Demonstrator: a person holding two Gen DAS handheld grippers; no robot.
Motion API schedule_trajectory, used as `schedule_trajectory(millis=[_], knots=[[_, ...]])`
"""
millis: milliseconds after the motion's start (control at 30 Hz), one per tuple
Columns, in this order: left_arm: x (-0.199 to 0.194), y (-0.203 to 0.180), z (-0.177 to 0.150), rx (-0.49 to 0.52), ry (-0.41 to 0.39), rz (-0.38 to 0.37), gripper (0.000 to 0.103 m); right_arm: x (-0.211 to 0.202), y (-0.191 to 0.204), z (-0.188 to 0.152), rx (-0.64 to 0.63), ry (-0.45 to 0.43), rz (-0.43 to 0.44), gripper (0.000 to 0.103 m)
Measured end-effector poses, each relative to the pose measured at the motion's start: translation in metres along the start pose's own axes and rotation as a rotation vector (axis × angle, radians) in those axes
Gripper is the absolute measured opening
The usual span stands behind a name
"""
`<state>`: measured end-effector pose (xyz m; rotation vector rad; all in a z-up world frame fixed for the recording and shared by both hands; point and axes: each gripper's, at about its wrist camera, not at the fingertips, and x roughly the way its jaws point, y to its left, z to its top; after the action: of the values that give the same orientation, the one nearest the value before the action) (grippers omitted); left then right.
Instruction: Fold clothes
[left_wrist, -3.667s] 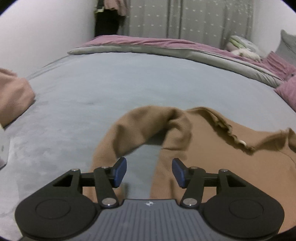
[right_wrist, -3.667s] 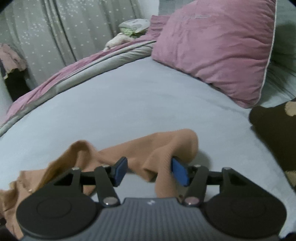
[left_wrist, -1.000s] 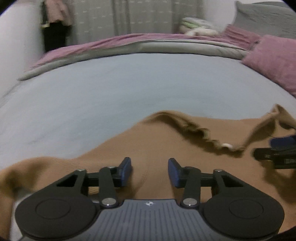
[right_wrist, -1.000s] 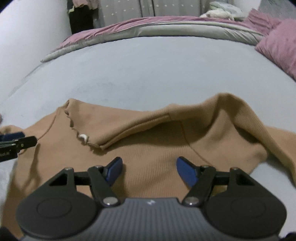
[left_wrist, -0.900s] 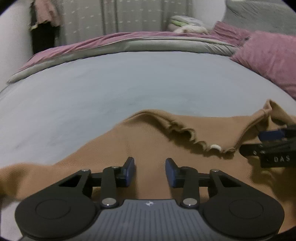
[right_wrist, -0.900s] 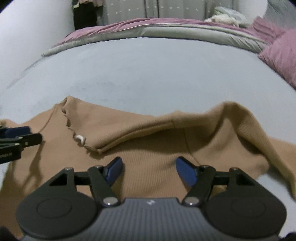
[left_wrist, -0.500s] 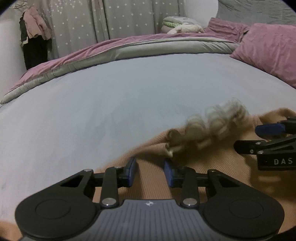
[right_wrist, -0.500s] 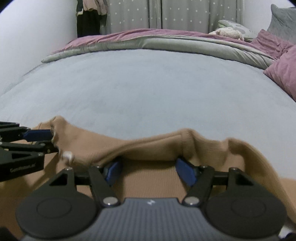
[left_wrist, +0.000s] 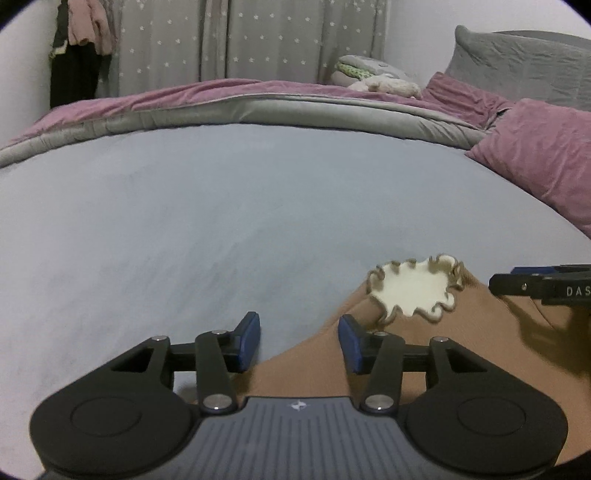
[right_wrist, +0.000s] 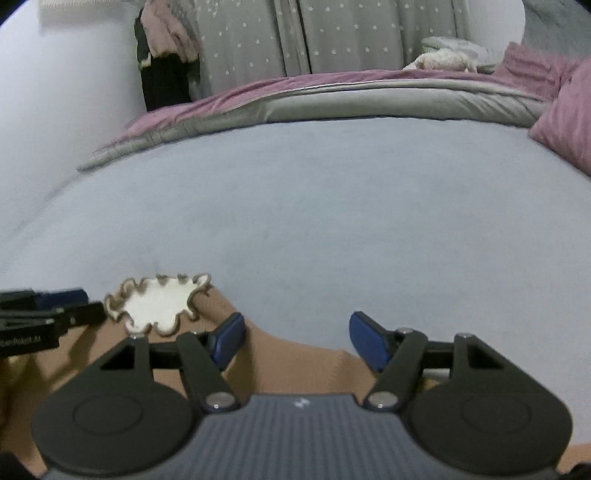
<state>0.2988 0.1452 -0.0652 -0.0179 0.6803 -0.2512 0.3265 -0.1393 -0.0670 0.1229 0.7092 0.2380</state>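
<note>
A tan knit sweater (left_wrist: 461, 350) lies on the grey-blue bed sheet (left_wrist: 184, 240), its ruffled collar (left_wrist: 413, 286) turned cream side up. My left gripper (left_wrist: 299, 341) hovers at the sweater's left edge. Its jaws are opening; fabric lies under the right pad, bare sheet under the left, and neither pad presses on cloth. In the right wrist view, my right gripper (right_wrist: 299, 339) stands open over the sweater's far edge (right_wrist: 295, 373), just right of the collar (right_wrist: 159, 302). Each gripper shows at the side of the other's view.
A rolled pink-and-grey duvet (left_wrist: 258, 110) runs along the far side of the bed. Pink pillows (left_wrist: 535, 155) and a grey one lie at the right. Clothes (right_wrist: 166, 55) hang by the starred curtain. Open sheet (right_wrist: 332, 221) stretches ahead of both grippers.
Both grippers have travelled forward across the sweater to its far edge. The collar has flipped to show its cream inside. The left jaws, narrow half a second ago, stand wider.
</note>
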Motion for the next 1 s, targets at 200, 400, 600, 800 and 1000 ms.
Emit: schedule_trajectory(millis=[200, 400, 600, 800, 1000], knots=[[-0.006, 0.001, -0.005, 0.015, 0.030, -0.014, 0.043, -0.006, -0.013, -0.004, 0.030, -0.009, 0.049, 0.058], [-0.007, -0.009, -0.004, 0.043, 0.053, -0.019, 0.020, -0.007, 0.002, -0.007, -0.053, 0.004, 0.089, 0.056], [-0.014, -0.020, -0.003, 0.049, 0.010, 0.045, 0.006, -0.005, 0.017, -0.010, -0.116, 0.020, 0.101, 0.022], [-0.016, -0.017, -0.001, 0.026, -0.027, 0.149, 0.006, -0.015, 0.027, -0.008, -0.101, -0.062, 0.083, 0.014], [0.001, -0.025, -0.015, 0.108, -0.036, 0.218, 0.009, 0.013, 0.033, -0.005, -0.126, -0.009, 0.053, 0.015]])
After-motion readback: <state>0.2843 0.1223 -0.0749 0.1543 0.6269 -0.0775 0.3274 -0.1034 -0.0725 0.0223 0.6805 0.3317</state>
